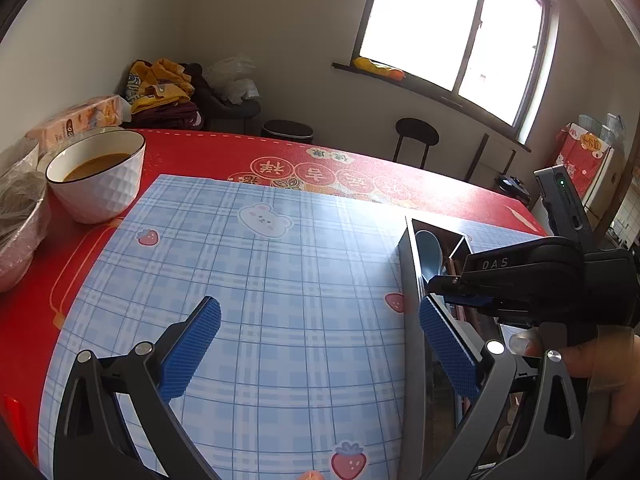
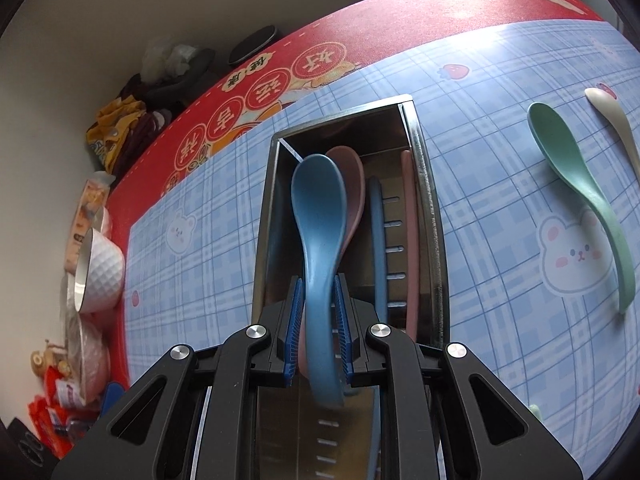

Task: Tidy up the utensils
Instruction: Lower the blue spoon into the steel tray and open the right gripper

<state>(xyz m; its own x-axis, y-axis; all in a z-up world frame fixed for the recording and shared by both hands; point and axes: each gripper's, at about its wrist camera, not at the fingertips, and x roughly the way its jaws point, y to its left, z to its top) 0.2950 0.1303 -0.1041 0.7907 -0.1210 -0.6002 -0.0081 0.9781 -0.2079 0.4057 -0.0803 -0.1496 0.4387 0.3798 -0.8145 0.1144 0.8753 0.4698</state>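
Daylight from a wide window (image 1: 452, 28) falls across a red printed tablecloth (image 1: 192, 152) overlaid with a blue plaid mat (image 1: 280, 300) of bears and strawberries. Seen from the left wrist, the left gripper (image 1: 318, 346) hangs over the bare mat with its blue-padded fingers spread wide and nothing between them. A white faceted bowl (image 1: 98, 178) of brown liquid stands near the mat's far left corner. At right, the steel utensil box (image 1: 412, 280) lies on the mat, its near wall just beside the left gripper's right pad, while the right gripper (image 1: 452, 288) reaches over it with a blue spoon (image 1: 430, 256).

From the right wrist, the right gripper (image 2: 318, 332) is clamped on the narrow neck of the blue spoon (image 2: 318, 216), whose bowl points away over the box's left side. Beneath it a pink spoon (image 2: 354, 196) already lies inside; 2 slim handles, 1 blue (image 2: 376, 240) and 1 pink (image 2: 410, 240), rest alongside over the slotted floor of the utensil box (image 2: 430, 208). On the mat to the right, well apart from the box, wait a green spoon (image 2: 580, 192) and a cream spoon (image 2: 612, 116).

These spoons look like light, stiff, matte plastic, unlikely to break but apt to pivot in the pads if taken near the bowl. The curved neck, where the handle narrows, appears the surest place to take hold; each remaining spoon lies flat and would need the fingers brought low astride its handle.
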